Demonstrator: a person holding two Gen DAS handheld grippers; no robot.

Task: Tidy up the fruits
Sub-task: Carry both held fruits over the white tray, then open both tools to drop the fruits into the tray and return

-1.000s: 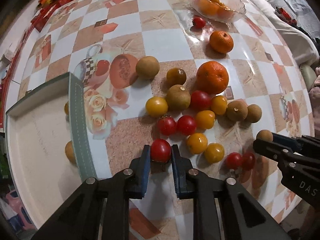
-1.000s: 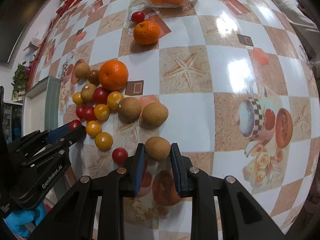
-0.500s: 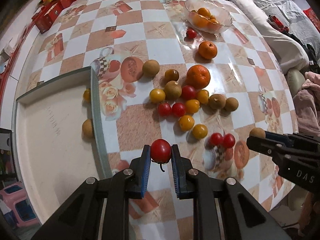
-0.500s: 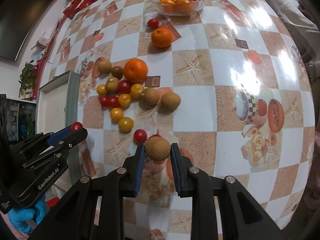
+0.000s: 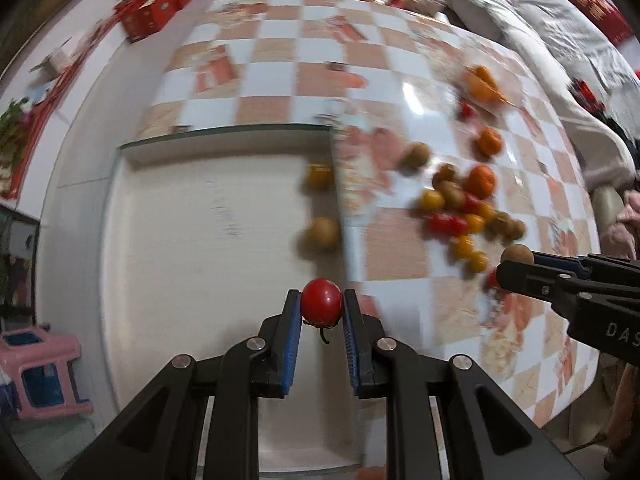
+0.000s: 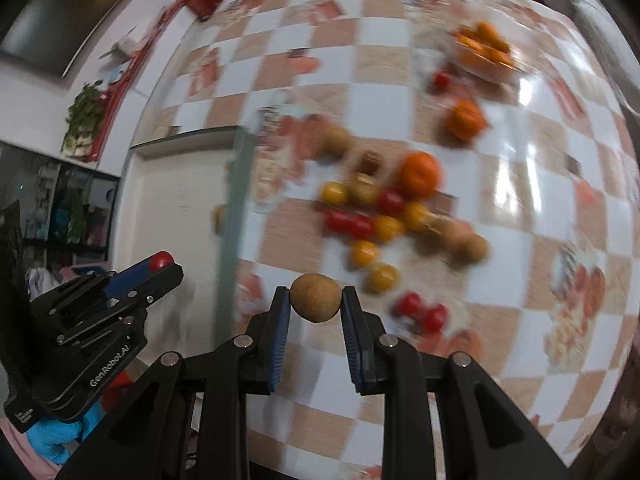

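Left wrist view: a red cherry tomato is pinched between the blue pads of the left gripper, its stem hanging below. The tomato is held in the air above the pale tray, near the tray's right wall. Two fruits are seen inside the tray against that same wall: a yellow tomato toward the far end and a brown round fruit nearer the gripper. Both are blurred. To the right of the tray, on the checkered tablecloth, a loose cluster of red and yellow tomatoes, brown fruits and oranges is spread. Well beyond the cluster, far from the tray, a clear bowl holding orange fruit is made out, though its rim is smeared by blur.

In the right wrist view, a second brown round fruit is clamped between the pads of the right gripper and is held above the tablecloth, just right of the tray's green-edged wall. The left gripper with its tomato is seen at the lower left, over the tray side, gripped by a blue-gloved hand. A single orange lies between the cluster and the bowl.
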